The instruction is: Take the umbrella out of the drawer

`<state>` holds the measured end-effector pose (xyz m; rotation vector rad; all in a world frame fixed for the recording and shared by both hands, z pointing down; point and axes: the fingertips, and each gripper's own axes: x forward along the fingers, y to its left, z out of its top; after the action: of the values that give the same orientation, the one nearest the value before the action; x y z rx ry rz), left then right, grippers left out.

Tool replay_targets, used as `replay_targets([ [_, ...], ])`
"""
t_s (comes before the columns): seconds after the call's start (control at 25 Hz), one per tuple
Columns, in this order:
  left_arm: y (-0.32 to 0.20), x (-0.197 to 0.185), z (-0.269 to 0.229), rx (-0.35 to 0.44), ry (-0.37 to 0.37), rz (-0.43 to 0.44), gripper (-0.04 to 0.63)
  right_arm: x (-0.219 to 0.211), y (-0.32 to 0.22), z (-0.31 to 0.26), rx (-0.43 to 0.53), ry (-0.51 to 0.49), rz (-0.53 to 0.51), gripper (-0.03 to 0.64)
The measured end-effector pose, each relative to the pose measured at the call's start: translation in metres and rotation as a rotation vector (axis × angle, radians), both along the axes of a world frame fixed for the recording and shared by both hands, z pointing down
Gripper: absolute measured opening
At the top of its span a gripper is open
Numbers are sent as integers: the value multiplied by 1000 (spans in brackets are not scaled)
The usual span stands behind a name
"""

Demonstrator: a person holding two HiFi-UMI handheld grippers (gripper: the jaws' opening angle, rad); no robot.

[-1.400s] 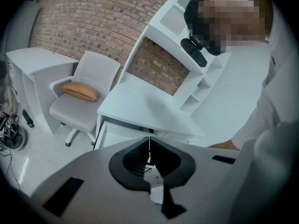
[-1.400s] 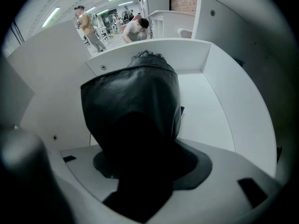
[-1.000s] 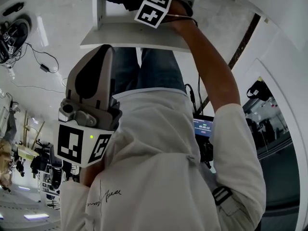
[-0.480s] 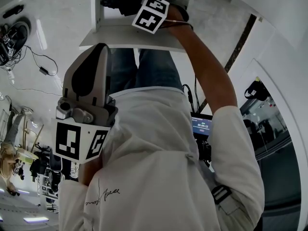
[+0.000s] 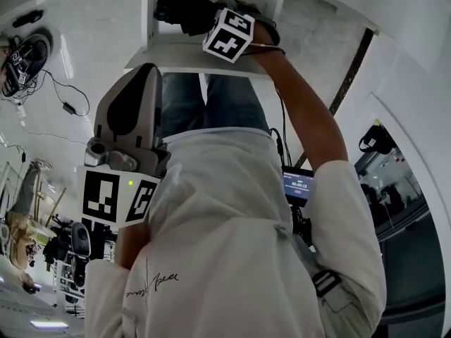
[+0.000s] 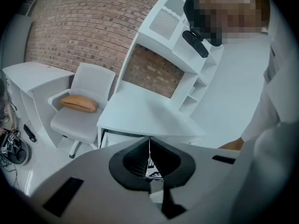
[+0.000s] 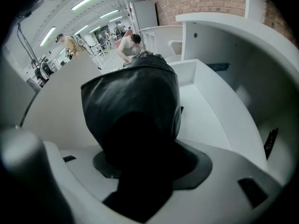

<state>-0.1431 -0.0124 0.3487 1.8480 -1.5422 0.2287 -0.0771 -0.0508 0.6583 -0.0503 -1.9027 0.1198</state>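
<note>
A black folded umbrella (image 5: 180,10) (image 7: 133,101) is clamped in my right gripper (image 5: 203,18) (image 7: 140,139), which is shut on it. It hangs over the open white drawer (image 5: 204,53) at the top of the head view. In the right gripper view the umbrella fills the space between the jaws and hides their tips, with the drawer's white inside (image 7: 208,101) behind it. My left gripper (image 5: 136,76) (image 6: 149,143) is held up in front of the person's chest, away from the drawer, jaws shut with nothing between them.
Cables and a round black device (image 5: 25,51) lie on the floor at the left. The left gripper view shows a white desk (image 6: 140,118), a grey chair with an orange cushion (image 6: 79,104) and white shelves (image 6: 196,85). People (image 7: 128,43) stand far off in the room.
My right gripper with the umbrella has come a little lower in the head view, towards the drawer's front. The left gripper has stayed roughly in place.
</note>
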Motion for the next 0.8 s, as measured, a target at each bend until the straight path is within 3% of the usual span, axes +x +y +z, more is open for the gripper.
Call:
replay_targets([
  [0.8,2,2,-23,62,-26,-11,17,7,6,-42,12,-56,13,247],
])
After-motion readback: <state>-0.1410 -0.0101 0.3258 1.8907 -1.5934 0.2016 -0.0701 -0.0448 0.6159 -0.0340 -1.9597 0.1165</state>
